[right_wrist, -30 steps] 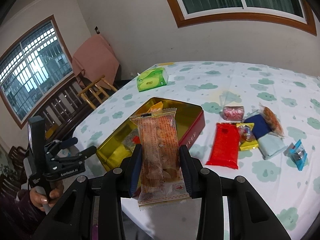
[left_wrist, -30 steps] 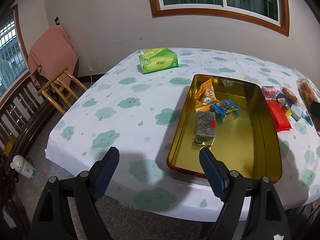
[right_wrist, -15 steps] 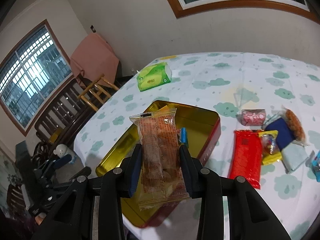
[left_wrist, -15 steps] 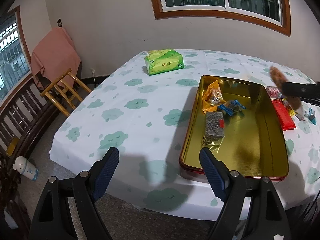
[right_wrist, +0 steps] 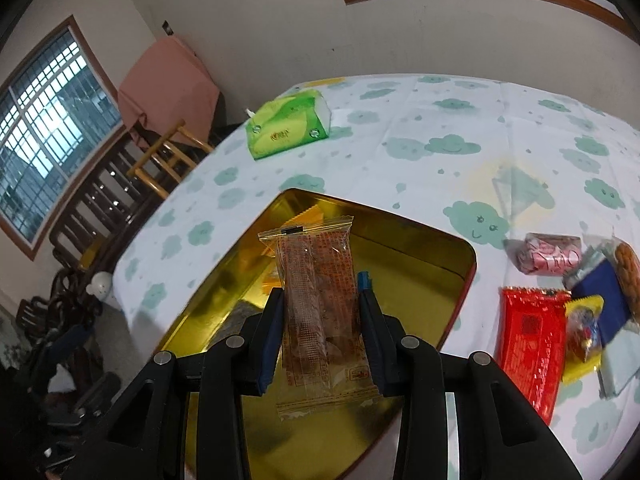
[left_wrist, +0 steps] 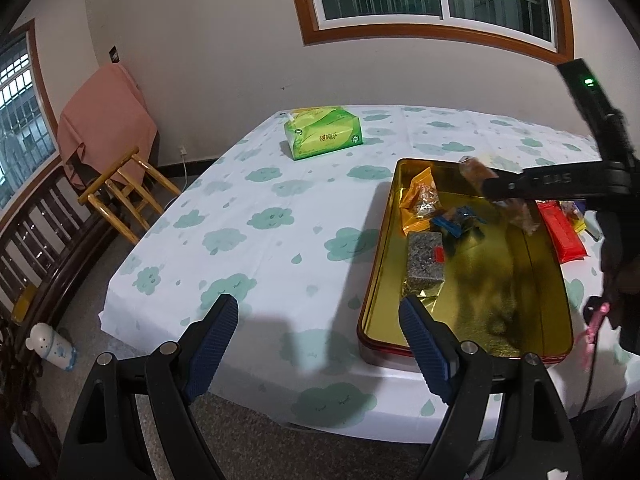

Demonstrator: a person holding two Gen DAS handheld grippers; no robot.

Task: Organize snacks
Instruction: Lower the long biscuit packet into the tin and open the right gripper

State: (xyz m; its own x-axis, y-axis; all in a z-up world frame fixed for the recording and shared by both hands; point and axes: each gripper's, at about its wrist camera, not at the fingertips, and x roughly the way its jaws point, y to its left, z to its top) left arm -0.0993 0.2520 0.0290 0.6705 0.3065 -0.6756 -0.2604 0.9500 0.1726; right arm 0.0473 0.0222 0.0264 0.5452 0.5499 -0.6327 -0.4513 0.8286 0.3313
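My right gripper (right_wrist: 322,300) is shut on a clear packet of brown biscuits (right_wrist: 320,280) and holds it above the gold tin tray (right_wrist: 400,236). From the left wrist view the same packet (left_wrist: 516,208) hangs over the tray (left_wrist: 528,320), which holds an orange packet (left_wrist: 420,200), a blue candy (left_wrist: 456,218) and a grey bar (left_wrist: 425,260). My left gripper (left_wrist: 318,316) is open and empty, off the table's near edge, left of the tray. Loose snacks lie right of the tray: a red packet (right_wrist: 530,340), a pink packet (right_wrist: 548,254), a navy packet (right_wrist: 604,304).
A green tissue box (left_wrist: 324,132) stands at the far side of the cloud-print tablecloth (left_wrist: 260,220). A wooden chair with a pink cloth (left_wrist: 108,136) and a dark bench (left_wrist: 36,240) stand left of the table. A white bottle (left_wrist: 52,346) lies on the floor.
My right gripper has carried the biscuit packet left from the loose snacks to above the tray. My left gripper has drifted back and left, still open.
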